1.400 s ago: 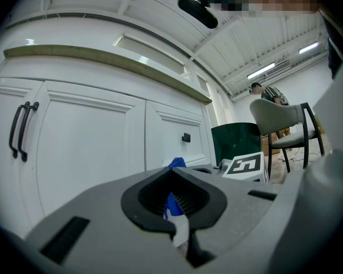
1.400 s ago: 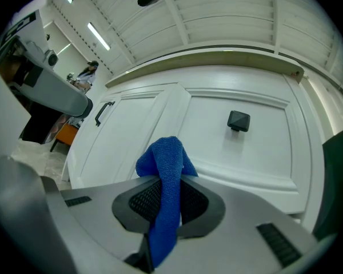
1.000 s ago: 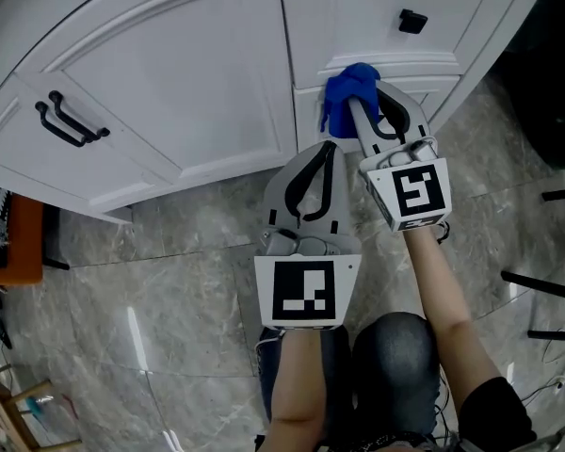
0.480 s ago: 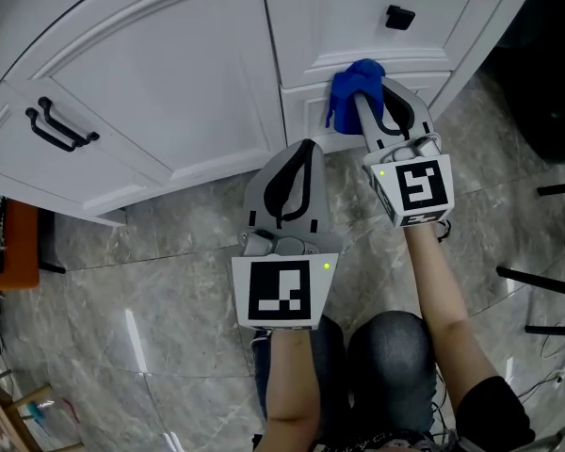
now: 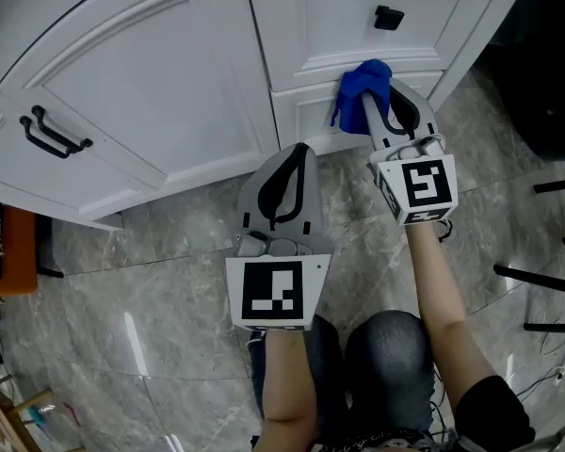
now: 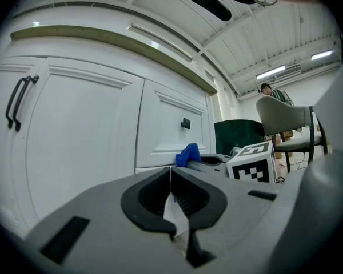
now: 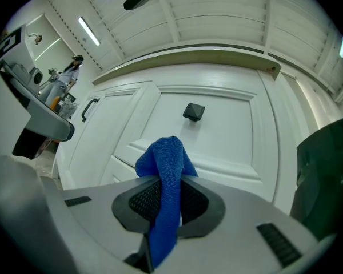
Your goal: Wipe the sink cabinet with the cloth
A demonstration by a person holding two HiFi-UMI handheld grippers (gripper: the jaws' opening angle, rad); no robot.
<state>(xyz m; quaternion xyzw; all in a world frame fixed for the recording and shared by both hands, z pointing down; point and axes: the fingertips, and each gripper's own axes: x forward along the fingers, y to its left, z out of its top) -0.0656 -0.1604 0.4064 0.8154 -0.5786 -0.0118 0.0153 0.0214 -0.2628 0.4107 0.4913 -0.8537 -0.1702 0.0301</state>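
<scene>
Nearest, over the grey stone floor (image 5: 169,281), the left gripper (image 5: 298,149) hangs with its jaws closed together on nothing, its tip close to the white sink cabinet (image 5: 151,73). Further on, the right gripper (image 5: 375,102) pinches the blue cloth (image 5: 362,83), which bunches against the cabinet front just below the drawer (image 5: 339,12) with the black knob (image 5: 388,17).

cloth (image 5: 363,85): at your 1 o'clock, in your right gripper (image 5: 365,100), below the knob (image 5: 388,17) on the sink cabinet (image 5: 169,83)
left gripper (image 5: 296,151): 12 o'clock, left of the cloth
</scene>
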